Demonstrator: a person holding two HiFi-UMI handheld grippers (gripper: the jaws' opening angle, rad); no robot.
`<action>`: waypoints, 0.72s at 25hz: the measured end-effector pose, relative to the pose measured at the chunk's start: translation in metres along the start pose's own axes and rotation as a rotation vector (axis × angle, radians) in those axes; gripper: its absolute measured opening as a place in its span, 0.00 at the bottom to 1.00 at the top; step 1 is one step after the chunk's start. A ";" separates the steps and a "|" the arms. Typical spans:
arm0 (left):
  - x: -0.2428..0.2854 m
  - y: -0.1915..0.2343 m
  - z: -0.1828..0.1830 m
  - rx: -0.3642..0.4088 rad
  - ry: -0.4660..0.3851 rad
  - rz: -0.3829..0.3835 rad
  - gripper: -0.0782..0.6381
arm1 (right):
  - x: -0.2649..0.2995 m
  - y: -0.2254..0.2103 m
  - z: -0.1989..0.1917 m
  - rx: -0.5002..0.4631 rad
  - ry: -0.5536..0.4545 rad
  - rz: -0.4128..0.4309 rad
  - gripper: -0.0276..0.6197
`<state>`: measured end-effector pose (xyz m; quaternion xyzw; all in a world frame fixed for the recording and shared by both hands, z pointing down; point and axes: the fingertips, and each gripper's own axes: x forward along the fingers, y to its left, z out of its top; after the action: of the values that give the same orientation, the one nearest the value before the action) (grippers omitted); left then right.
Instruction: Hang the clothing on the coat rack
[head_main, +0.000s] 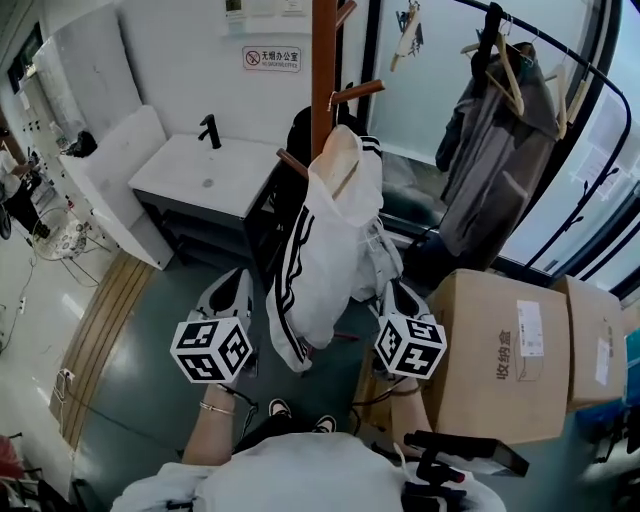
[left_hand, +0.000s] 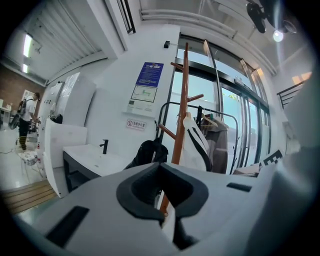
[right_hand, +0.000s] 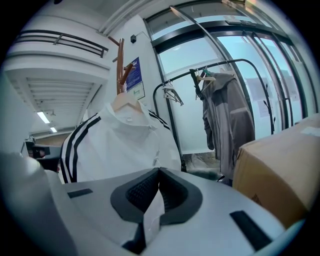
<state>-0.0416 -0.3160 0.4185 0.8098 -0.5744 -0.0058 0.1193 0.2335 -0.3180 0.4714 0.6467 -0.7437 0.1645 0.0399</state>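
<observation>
A white jacket (head_main: 325, 250) with black stripes hangs on a pale hanger from a peg of the wooden coat rack (head_main: 323, 60). My left gripper (head_main: 238, 285) is just left of the jacket's striped sleeve. In the left gripper view its jaws (left_hand: 160, 164) are shut tip to tip, with the rack pole (left_hand: 181, 100) and the jacket (left_hand: 195, 145) beyond them. My right gripper (head_main: 398, 298) is at the jacket's lower right side. In the right gripper view it (right_hand: 159, 170) is shut on a fold of white jacket cloth (right_hand: 150, 212), and the jacket's body (right_hand: 125, 145) fills the left.
A black bag (head_main: 300, 135) hangs on the rack behind the jacket. A white sink counter (head_main: 200, 170) stands at the back left. Cardboard boxes (head_main: 500, 350) are close on the right. A curved black garment rail holds a grey coat (head_main: 490, 160) at the back right.
</observation>
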 end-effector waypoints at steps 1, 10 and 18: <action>0.001 0.000 -0.002 0.001 0.010 -0.001 0.12 | -0.002 -0.001 -0.002 0.008 0.001 -0.003 0.08; 0.015 0.006 0.007 -0.018 -0.003 -0.108 0.12 | -0.010 0.007 -0.013 0.007 0.023 -0.052 0.08; 0.027 0.020 0.010 0.047 0.023 -0.208 0.12 | -0.010 0.038 0.002 -0.006 -0.040 -0.112 0.08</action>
<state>-0.0524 -0.3487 0.4160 0.8677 -0.4857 0.0046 0.1055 0.1985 -0.3052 0.4592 0.6905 -0.7074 0.1468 0.0360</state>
